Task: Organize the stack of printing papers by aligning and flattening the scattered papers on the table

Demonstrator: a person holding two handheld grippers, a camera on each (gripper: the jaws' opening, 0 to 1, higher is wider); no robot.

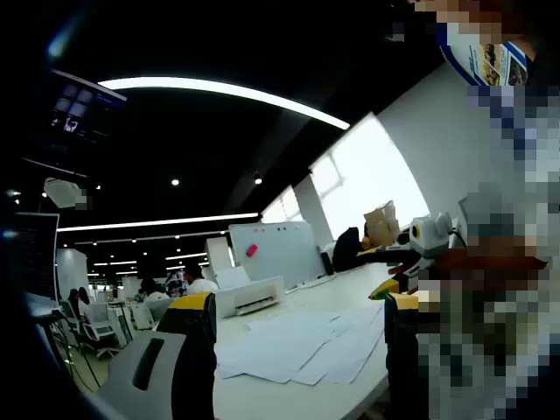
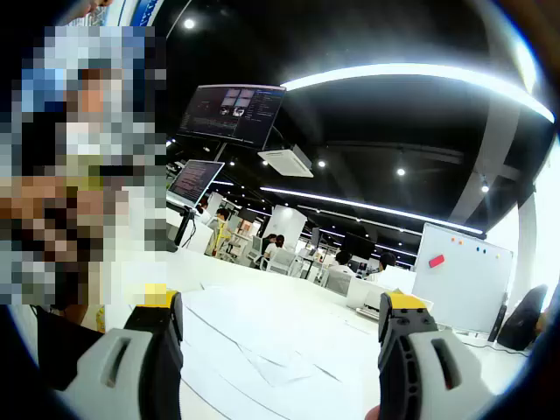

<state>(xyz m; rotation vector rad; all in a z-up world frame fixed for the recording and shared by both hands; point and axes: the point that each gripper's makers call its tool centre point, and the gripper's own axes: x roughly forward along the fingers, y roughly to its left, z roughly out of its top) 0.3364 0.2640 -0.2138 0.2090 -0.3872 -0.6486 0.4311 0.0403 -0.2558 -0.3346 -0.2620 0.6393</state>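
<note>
White papers (image 1: 302,346) lie loose on the pale desk (image 1: 262,394), fanned and overlapping, edges out of line, no square stack formed. In the left gripper view the spread runs from near the tool toward the far end of the desk, its long axis roughly along the desk's length. In the right gripper view the same sheets (image 2: 262,350) sit between the 2 jaws, corners pointing several ways, with a few creased or lifted edges.

Handling, as judged: thin, light, limp sheets that slide easily over one another and over the smooth desk. They will crease or dog-ear if pinched hard. The outer edges of the fan look like the best purchase, pushed inward from 2 opposite sides, then pressed flat from above.

Left tool (image 1: 293,350): jaws wide apart, nothing held, raised short of the papers. Right tool (image 2: 280,350): jaws wide apart, nothing held, above the sheets.

Surroundings: a printer (image 1: 249,297) stands on the desk beyond the papers; a whiteboard (image 1: 276,249) with a red mark stands behind it. Monitors (image 2: 232,114) hang over further desks, where people are seated. Alignment has not begun.
</note>
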